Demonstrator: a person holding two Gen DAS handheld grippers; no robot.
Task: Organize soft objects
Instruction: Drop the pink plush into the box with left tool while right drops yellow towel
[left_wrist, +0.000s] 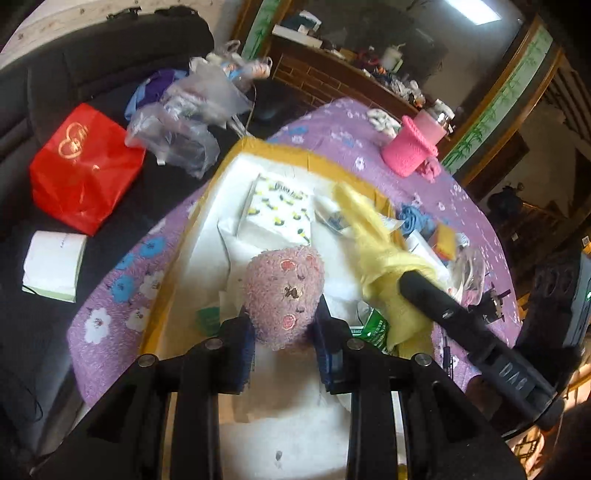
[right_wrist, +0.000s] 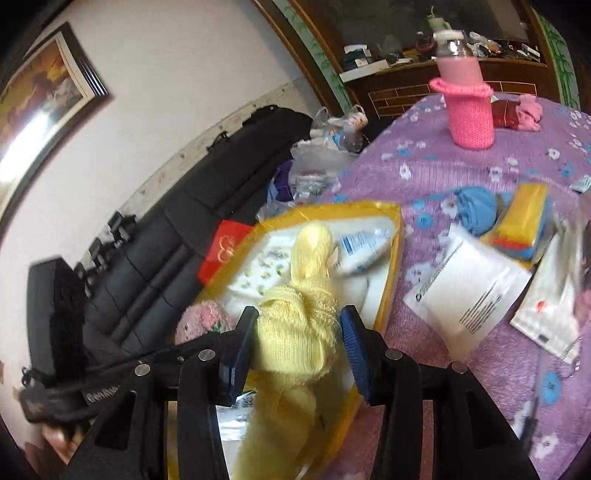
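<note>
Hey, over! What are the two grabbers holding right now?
Left gripper shut on pink fuzzy cloth. Right gripper shut on yellow knit cloth. Both over yellow-rimmed white box, already holding packets. Nothing blocking.

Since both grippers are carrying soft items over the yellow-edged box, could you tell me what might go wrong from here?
1. The yellow knit cloth trails well past the right gripper; its loose end may drape over the box rim.
2. The left gripper holds the fuzzy pink item only by its lower end, so it could slip.
3. The grippers are close together and might collide.
</note>
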